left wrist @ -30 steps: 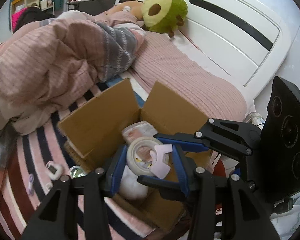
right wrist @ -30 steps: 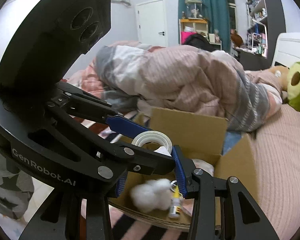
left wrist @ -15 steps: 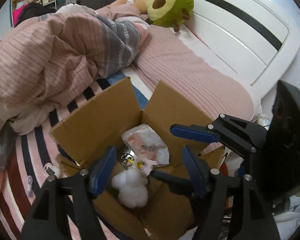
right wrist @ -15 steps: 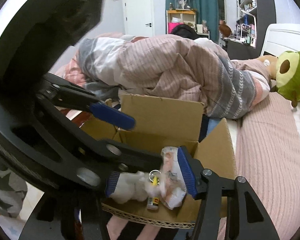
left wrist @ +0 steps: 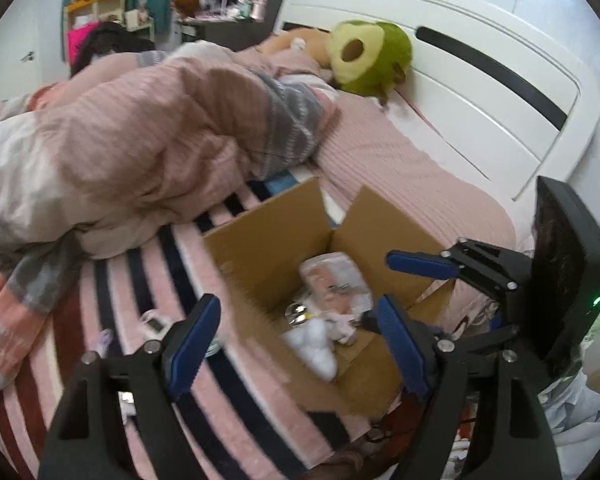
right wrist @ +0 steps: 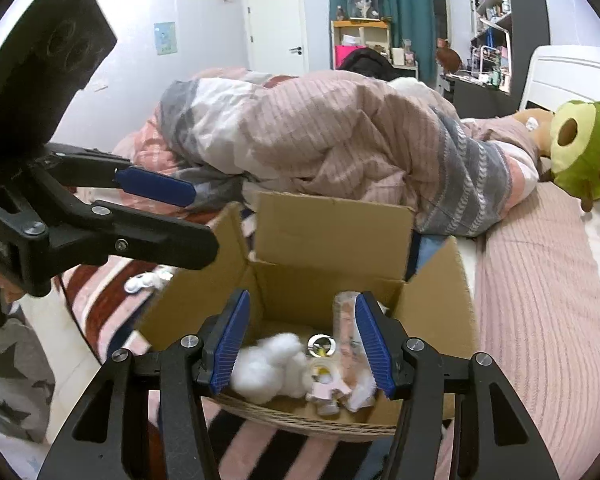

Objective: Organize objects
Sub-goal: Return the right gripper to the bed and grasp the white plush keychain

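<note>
An open cardboard box [left wrist: 268,248] [right wrist: 332,236] stands on the striped bed sheet. In it lie a white cotton tuft [left wrist: 312,344] [right wrist: 268,364], a clear tape roll with a pink tab [right wrist: 324,384], a plastic packet [left wrist: 332,284] [right wrist: 346,320] and a metal ring [right wrist: 320,342]. My left gripper [left wrist: 296,340] [right wrist: 202,220] hangs over the box's near left wall, its jaws opening with nothing between them. My right gripper [right wrist: 300,344] [left wrist: 392,292] stands open just above the box's contents and touches none of them.
A small white device [left wrist: 154,322] [right wrist: 146,280] and a lilac item [left wrist: 104,340] lie on the sheet left of the box. A bunched pink-grey quilt [left wrist: 140,140] fills the bed behind. An avocado plush [left wrist: 368,60] rests by the white headboard [left wrist: 480,92].
The tape roll that was gripped above the box now lies inside it. Both grippers have opened. The left gripper has drawn away to the left of the box.
</note>
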`<state>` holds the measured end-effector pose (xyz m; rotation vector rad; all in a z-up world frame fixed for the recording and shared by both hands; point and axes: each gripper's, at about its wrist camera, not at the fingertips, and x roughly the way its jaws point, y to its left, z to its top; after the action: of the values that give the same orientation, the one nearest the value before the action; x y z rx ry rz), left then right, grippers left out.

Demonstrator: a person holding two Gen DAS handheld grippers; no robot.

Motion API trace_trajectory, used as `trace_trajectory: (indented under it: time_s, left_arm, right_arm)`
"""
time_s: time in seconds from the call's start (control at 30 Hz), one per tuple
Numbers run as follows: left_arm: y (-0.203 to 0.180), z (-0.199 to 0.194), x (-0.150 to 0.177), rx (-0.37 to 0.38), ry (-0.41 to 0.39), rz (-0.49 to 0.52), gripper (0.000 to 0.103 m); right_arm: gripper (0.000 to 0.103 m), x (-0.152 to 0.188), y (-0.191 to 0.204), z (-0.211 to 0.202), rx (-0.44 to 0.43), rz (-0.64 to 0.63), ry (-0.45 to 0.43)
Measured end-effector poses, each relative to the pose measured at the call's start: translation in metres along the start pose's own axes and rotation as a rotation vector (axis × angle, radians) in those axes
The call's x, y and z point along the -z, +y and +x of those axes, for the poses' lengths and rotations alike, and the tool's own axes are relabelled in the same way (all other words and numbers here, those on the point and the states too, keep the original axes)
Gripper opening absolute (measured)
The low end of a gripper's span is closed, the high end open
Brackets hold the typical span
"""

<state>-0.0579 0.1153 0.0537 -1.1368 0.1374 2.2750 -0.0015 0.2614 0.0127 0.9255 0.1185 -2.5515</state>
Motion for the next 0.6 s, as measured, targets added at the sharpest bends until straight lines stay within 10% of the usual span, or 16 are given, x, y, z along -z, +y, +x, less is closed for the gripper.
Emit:
trace_trajectory:
  time_s: [0.3,0.6]
  left_arm:
    - [0.076,-0.061,0.061,-0.158,-0.099,-0.136,0.087]
    - [0.150,-0.063,0.138,-0.262,-0.075,-0.320,0.087]
  right_arm:
    - [0.060,-0.022,0.093,0.008,-0.186,-0.130,-0.050]
    - [0.060,0.001,0.168,0.103,-0.426,-0.128,0.125]
